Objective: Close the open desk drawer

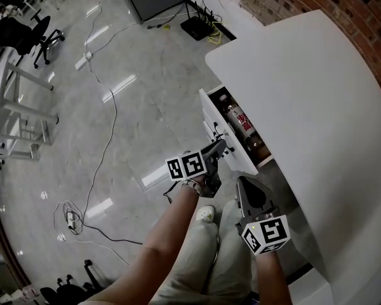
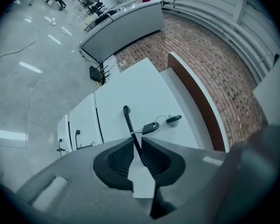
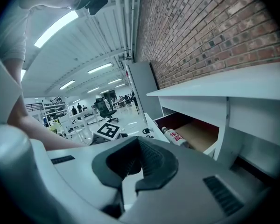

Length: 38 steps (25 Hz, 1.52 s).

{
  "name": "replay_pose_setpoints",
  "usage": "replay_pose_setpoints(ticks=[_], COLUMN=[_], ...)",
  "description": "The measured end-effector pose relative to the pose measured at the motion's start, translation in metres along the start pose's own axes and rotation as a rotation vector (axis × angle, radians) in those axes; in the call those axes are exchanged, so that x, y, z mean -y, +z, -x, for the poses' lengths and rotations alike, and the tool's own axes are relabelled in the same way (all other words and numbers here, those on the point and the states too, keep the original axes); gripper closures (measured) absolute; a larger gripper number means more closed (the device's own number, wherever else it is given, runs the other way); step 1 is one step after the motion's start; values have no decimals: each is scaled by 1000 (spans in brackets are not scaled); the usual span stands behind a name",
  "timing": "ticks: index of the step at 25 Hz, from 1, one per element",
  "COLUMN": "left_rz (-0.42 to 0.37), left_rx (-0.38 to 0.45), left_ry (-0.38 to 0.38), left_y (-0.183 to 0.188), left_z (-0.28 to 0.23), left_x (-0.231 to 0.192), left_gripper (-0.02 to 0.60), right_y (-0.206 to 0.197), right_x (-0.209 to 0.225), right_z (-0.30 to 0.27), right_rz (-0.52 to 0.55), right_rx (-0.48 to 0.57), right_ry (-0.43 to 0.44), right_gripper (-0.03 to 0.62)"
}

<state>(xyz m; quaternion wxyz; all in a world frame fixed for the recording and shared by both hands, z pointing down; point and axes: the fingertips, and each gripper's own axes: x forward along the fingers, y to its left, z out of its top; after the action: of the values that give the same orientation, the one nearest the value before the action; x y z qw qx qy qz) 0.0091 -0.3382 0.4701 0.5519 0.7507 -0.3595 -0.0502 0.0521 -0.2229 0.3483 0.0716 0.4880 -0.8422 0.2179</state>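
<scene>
Drawer (image 1: 211, 114): pulled out from under the desk's (image 1: 305, 100) left edge, open side up, with its white front facing the floor aisle.
Long axis: in the head view the front panel runs along the desk edge, from upper left to lower right; the box reaches back under the desktop.
Handle (image 2: 127, 117): a thin black bar on the outer face of the front, lying lengthwise along the panel.
Keys (image 2: 151, 126): they hang on a ring from a lock just beside the handle.
Left gripper (image 1: 219, 146) (image 2: 134, 139): at the drawer front, its jaws drawn in close on the handle, which runs between the ribbed pads.
Right gripper (image 1: 244, 181) (image 3: 138, 140): low, near the drawer's near end and just under the desk edge, apart from the drawer, with its jaws pressed together on nothing.
Bottle (image 1: 239, 121) (image 3: 175, 136): it lies inside the drawer along its length, beside the front panel, cap towards the far end, red print on the label.
Neighbouring fronts (image 2: 81, 120): further white panels with small handles, in line beyond the gripped one.
Person's legs (image 1: 209, 259): in light trousers, below the drawer's near end.
Floor (image 1: 140, 75): glossy, with loose cables (image 1: 108, 126), an office chair (image 1: 32, 33) and a white frame (image 1: 19, 110) well apart from the desk.
Brick wall (image 1: 343, 5): behind the desk.
</scene>
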Motion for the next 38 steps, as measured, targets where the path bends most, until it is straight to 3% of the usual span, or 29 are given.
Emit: replay_pose_setpoints(ticks=[5,10,15,24,38], left_rz=[101,72,91,205,177], left_rx=[26,14,21,62,25], left_ry=[-17,11,18,-20,6], left_y=[0,2,2,2,3], left_z=[4,3,1,-3,-44], left_x=[-2,2,2,-2,14], left_gripper=[555,575,577,566,566], right_y=[5,7,3,3,4], right_x=[-1,-5,-9,4,20], right_z=[2,4,4,2,2], right_rz=[-2,-9,-14,-16,-29], right_rx=[-4,-9,-16,-27,-31], right_ry=[-8,-4,9,3,-8], right_gripper=[583,583,582,582,582])
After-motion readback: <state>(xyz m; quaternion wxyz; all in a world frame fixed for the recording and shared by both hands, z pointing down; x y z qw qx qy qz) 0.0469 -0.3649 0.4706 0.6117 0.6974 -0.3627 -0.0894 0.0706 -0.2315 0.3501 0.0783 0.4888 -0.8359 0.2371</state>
